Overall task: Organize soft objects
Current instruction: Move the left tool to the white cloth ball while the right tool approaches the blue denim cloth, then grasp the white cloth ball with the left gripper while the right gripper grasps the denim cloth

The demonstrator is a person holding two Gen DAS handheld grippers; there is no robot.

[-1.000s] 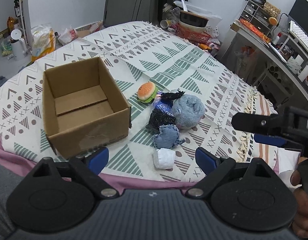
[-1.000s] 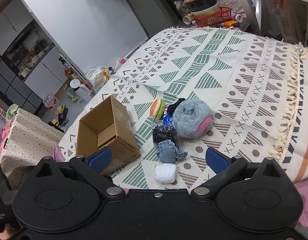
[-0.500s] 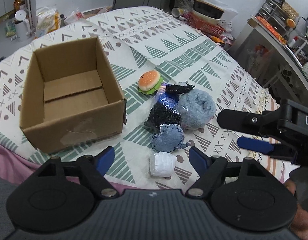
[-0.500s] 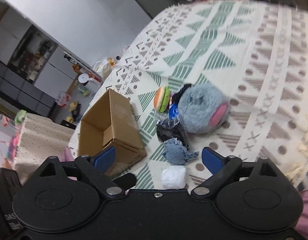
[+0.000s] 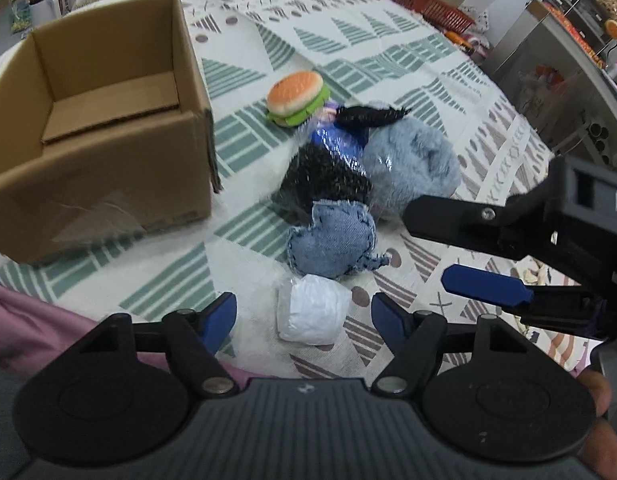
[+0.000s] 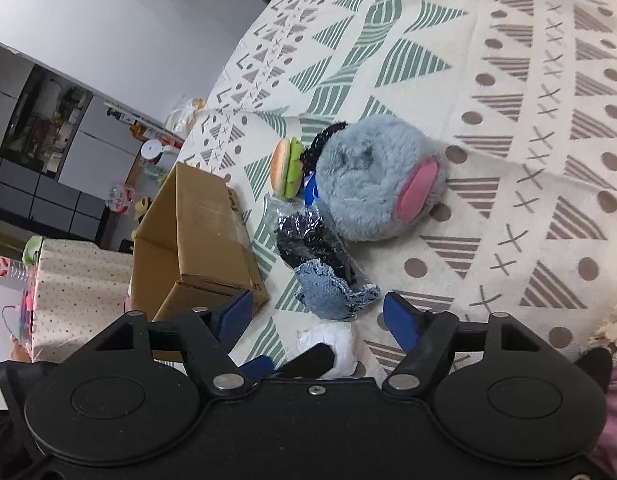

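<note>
The left gripper (image 5: 304, 314) and the right gripper (image 6: 318, 316) both had jaws apart near the white bundle (image 5: 310, 308), right of the cardboard box (image 5: 104, 120).

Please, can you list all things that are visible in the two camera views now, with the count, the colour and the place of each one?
cardboard box: 1, brown, open and empty, left on the patterned blanket
burger toy: 1, orange and green, right of the box
fluffy plush: 1, grey-blue with a pink patch, right end of the pile
black item in clear wrap: 1, between burger and denim piece
denim toy: 1, blue, before the black item
white soft bundle: 1, white, nearest the cameras
left gripper: 1, black with blue pads, open around the bundle
right gripper: 1, same colours, open, empty
</note>
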